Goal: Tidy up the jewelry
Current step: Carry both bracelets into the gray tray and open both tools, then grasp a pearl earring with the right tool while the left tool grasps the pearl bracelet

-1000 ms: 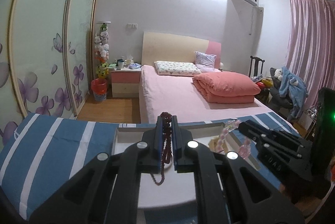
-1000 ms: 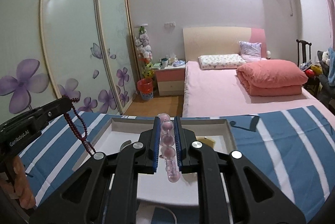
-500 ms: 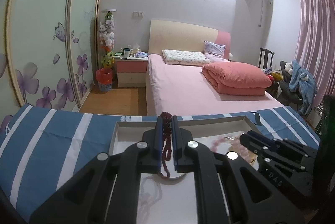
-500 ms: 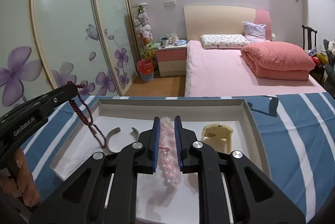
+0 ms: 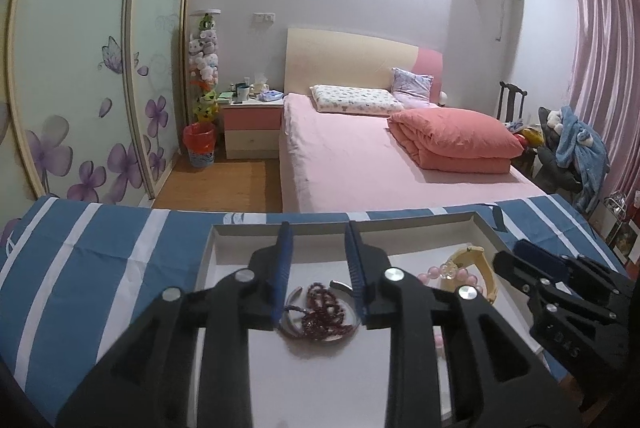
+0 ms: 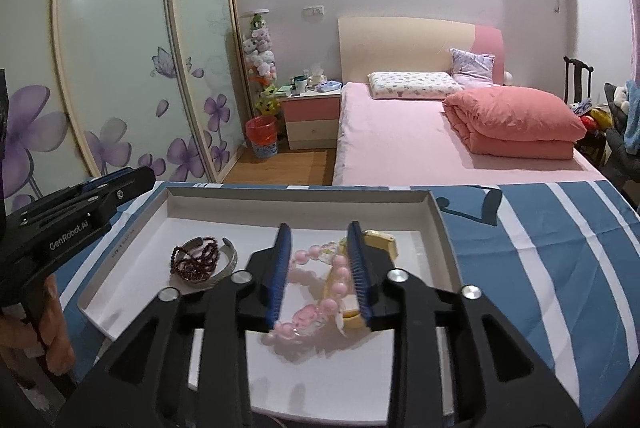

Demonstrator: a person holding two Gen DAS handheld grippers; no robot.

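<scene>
A shallow white tray [image 6: 439, 224] lies on the striped cloth. My left gripper [image 5: 317, 228] hovers over its left part, its jaws opening. The dark red bead string [image 5: 325, 314] lies loose below them, piled on a silver bangle [image 5: 291, 326]. My right gripper [image 6: 319, 228] hangs over the tray's right part, its jaws opening too. The pink bead bracelet [image 6: 338, 278] rests on the tray floor between the fingers, free of the pads, and overlaps a yellow bangle [image 6: 384, 240]. Each view shows the other gripper at its edge: the left gripper [image 6: 136, 178], the right gripper [image 5: 512, 254].
A blue and white striped cloth [image 6: 560, 248] covers the table around the tray. A person's hand [image 6: 52, 328] holds the left gripper's handle. Beyond the table edge stand a pink bed [image 5: 360, 156], sliding wardrobe doors [image 5: 80, 68] and a nightstand [image 5: 252, 124].
Both grippers sank toward the tray and their jaws parted. The dark red string dropped onto the silver bangle, and the pink bracelet now lies on the tray floor.
</scene>
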